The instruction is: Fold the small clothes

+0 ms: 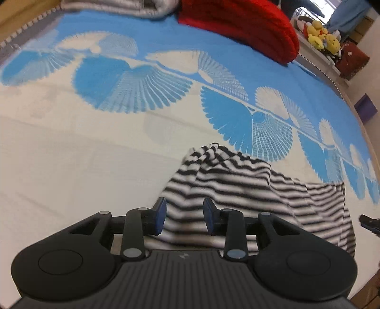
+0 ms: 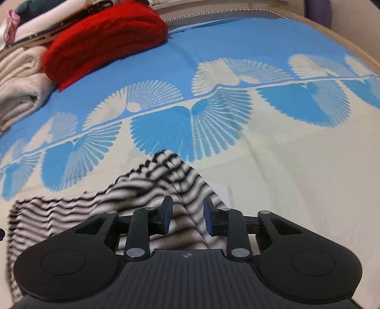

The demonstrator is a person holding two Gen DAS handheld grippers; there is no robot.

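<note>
Left wrist view: the left gripper (image 1: 184, 217) was seen low in the frame with its blue pads (image 1: 160, 215) parted by a moderate gap. The black-and-white striped garment (image 1: 242, 190) lay rumpled on the bedspread (image 1: 71, 147), filling the gap between the pads and spreading from there toward the lower right of the frame. The cloth appeared behind and below the pads; no pad could be seen pressing on it, so nothing was judged to be held. A folded red knit (image 1: 239, 26) was seen at the upper right, with a grey folded cloth (image 1: 123, 7) along the top edge and yellow plush toys (image 1: 323, 35) at the far upper right.

In the right wrist view the right gripper (image 2: 185, 217) was likewise found partly open, the striped garment (image 2: 152, 187) running between the pads and spreading to the lower left of the frame, a raised fold peaking just above the jaws. No grip on it could be made out. The red knit (image 2: 106, 40) was seen at the upper left, beside stacked pale folded clothes (image 2: 21, 78).
</note>
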